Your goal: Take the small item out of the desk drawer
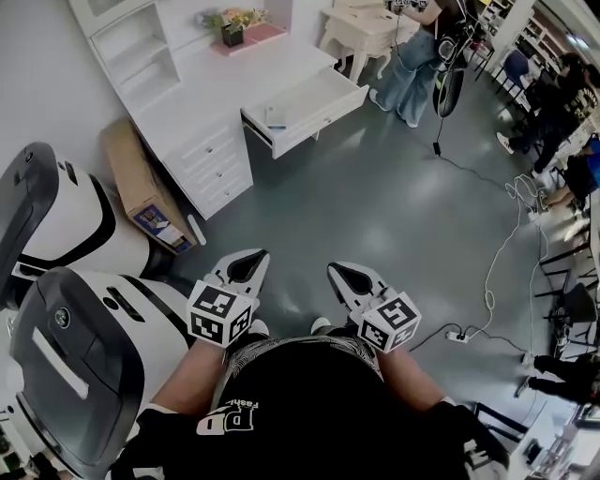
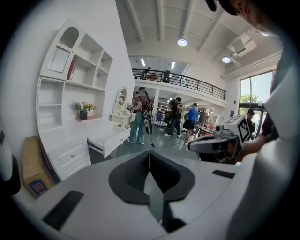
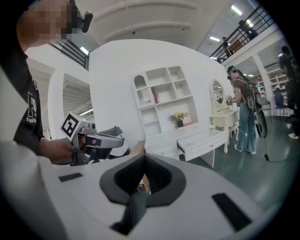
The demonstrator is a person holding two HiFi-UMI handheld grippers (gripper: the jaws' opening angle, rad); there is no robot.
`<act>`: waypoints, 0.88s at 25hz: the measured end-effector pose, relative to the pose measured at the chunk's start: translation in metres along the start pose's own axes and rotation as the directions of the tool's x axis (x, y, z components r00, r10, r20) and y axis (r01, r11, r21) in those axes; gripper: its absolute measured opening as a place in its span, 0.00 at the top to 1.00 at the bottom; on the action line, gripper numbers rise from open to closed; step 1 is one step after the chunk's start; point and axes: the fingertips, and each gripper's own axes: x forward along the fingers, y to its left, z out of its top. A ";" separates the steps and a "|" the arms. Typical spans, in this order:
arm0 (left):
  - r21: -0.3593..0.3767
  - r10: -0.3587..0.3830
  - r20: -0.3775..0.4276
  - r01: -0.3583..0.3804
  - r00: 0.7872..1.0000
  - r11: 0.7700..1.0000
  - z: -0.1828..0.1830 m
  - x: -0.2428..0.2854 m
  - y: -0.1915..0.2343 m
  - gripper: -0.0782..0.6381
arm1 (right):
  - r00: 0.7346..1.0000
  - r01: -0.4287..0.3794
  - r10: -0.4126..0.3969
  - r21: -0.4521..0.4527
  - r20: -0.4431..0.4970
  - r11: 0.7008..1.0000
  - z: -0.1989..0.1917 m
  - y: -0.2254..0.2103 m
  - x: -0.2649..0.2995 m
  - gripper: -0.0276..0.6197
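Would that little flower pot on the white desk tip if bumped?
Probably: the small dark flower pot looks narrow, with flowers spreading above it. Being so small, it is likely light and might slide on its pink mat.

The white painted desk (image 1: 272, 70) looks smooth and matt; the grey-green floor (image 1: 394, 206) glossy; the flat brown box (image 1: 141, 183) at left, cardboard.
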 end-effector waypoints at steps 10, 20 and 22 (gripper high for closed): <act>0.008 0.030 -0.004 -0.030 1.000 1.000 0.001 0.033 -0.043 0.87 | 0.998 -0.057 0.056 0.011 0.010 0.998 0.001 -0.041 -0.036 0.95; -0.037 0.063 -0.004 -0.063 0.998 0.997 0.007 0.083 -0.090 0.87 | 0.998 -0.068 0.068 0.025 -0.001 0.997 -0.008 -0.109 -0.086 0.95; -0.046 0.082 -0.011 -0.083 0.997 0.996 0.008 0.089 -0.094 0.87 | 0.997 -0.071 0.071 0.041 -0.009 0.997 -0.012 -0.120 -0.091 0.95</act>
